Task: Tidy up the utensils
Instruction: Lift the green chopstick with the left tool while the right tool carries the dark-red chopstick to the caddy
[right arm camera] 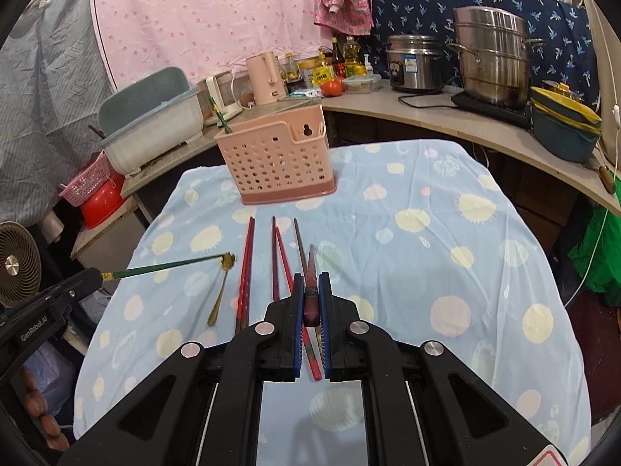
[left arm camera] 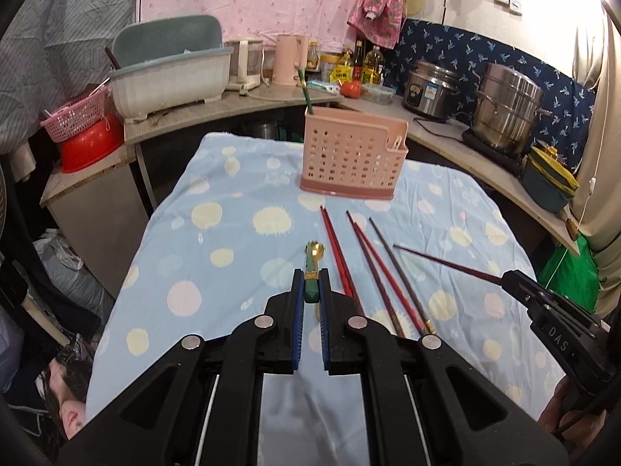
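My left gripper (left arm camera: 311, 287) is shut on a green-handled gold fork (left arm camera: 313, 264), held above the table; it also shows in the right wrist view (right arm camera: 167, 267). My right gripper (right arm camera: 310, 291) is shut on a dark red chopstick (right arm camera: 311, 272), which shows in the left wrist view (left arm camera: 446, 263). Several red and dark chopsticks (left arm camera: 368, 264) lie on the blue spotted cloth (left arm camera: 217, 256) between the grippers. A gold spoon (right arm camera: 219, 299) lies on the cloth. A pink perforated utensil holder (left arm camera: 353, 155) stands upright behind them, with a green-handled utensil (left arm camera: 303, 87) in its left compartment.
A curved counter (right arm camera: 427, 116) runs behind and to the right with steel pots (right arm camera: 493, 54), a rice cooker (right arm camera: 415, 62), bottles and a pink kettle (right arm camera: 264, 77). A dish rack tub (left arm camera: 167, 77), pink basket and red basin (left arm camera: 89, 141) stand at the left. A fan (right arm camera: 17, 264) is at the left edge.
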`<state>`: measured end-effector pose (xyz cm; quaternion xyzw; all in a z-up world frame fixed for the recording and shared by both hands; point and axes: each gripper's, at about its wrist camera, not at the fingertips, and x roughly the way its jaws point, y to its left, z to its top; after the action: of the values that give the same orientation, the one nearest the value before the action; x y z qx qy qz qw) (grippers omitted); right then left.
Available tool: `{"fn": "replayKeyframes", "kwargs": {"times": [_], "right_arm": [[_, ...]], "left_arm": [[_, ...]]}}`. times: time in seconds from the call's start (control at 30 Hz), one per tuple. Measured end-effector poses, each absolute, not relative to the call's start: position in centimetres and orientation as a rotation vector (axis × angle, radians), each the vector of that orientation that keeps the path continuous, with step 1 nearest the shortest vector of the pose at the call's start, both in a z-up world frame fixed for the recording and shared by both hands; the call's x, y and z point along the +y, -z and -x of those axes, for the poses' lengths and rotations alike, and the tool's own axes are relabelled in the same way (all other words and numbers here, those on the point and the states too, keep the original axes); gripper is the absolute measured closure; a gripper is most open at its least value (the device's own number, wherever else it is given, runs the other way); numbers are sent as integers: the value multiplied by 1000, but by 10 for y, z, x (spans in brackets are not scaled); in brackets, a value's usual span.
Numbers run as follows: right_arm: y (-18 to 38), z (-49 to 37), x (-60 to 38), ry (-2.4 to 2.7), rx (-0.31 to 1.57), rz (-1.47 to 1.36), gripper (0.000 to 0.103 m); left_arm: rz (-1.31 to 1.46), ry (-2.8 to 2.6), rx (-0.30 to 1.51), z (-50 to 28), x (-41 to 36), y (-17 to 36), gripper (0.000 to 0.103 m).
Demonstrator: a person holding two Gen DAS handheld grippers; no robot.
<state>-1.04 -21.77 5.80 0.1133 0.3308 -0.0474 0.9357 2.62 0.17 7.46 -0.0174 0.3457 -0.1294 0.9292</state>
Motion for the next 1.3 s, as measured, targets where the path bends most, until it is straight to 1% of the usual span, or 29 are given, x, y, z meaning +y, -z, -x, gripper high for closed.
{"fn": "replayKeyframes", "kwargs": {"times": [0.33,0.77,0.97,1.3], "right_arm": [[-90,-1,-222,98,616,-220,96],[-127,-35,-235,101,556,-211,96],[-153,-66,-244,90,513,-203,96],[-221,-146,-247,90,380,-144,96]], "left_arm": [[38,251,617,-46,1,-118,96],[5,252,543,-82,-16,-161,96],[9,273,500,-110,-30,-190,96],[22,276,366,-176,-48,-261,96]]}}
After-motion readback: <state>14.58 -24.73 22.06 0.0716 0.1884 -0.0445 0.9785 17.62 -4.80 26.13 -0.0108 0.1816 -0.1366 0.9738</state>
